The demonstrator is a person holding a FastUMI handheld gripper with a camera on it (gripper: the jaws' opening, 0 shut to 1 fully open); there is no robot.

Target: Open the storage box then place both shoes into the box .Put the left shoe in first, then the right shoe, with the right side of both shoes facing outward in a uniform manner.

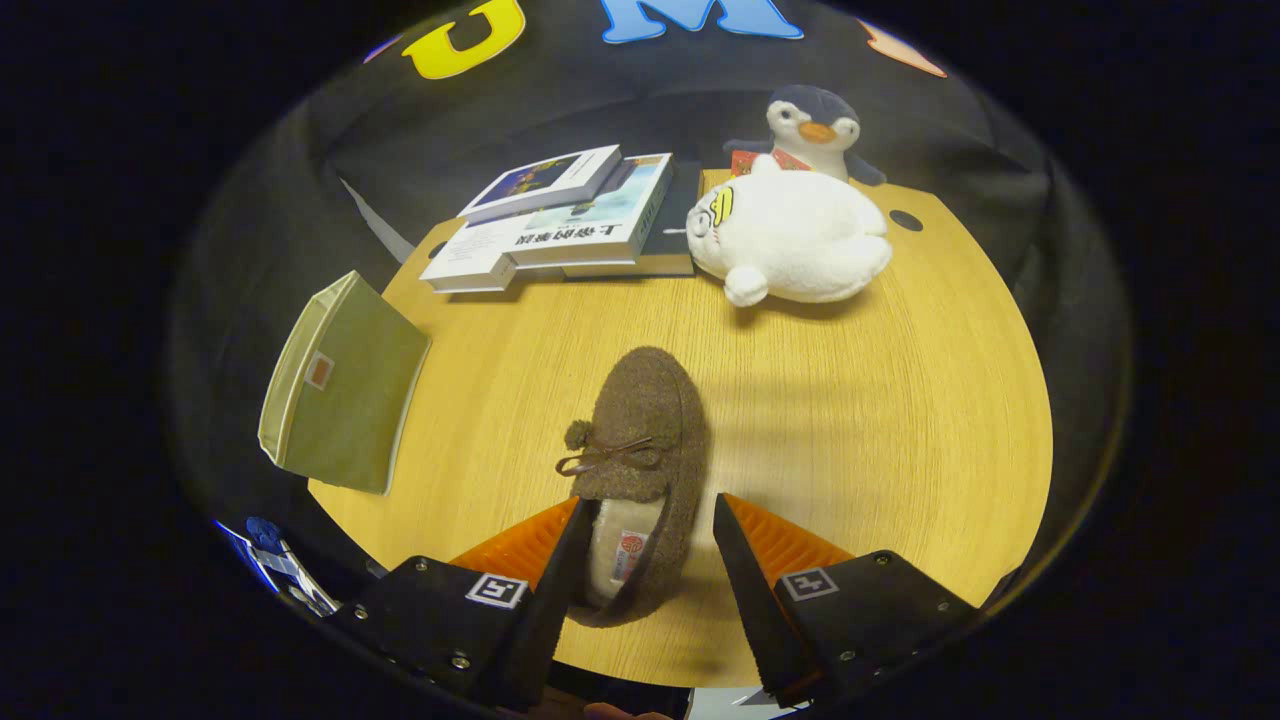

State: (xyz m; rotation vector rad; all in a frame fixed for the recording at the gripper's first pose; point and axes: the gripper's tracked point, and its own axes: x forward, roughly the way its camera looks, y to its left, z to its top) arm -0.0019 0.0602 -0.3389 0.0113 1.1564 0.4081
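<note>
Shoe (640, 470) at frame's lower centre, heel between our hand-held gripper (645, 520) fingers, spread wide, gripping nothing; storage box (340, 385) at desk (880, 400) left edge.

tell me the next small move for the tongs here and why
Probably close the tongs on the brown slipper: they stand open with its heel between them, one finger at its side, the other apart. The green storage box sits beyond, off the table edge.

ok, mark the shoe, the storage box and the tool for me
shoe (640, 420): gripper view, on the toe upper above the bow.
storage box (345, 400): gripper view, on its green side panel.
tool (648, 545): gripper view, midway between its open fingertips, astride the shoe's heel.
</note>
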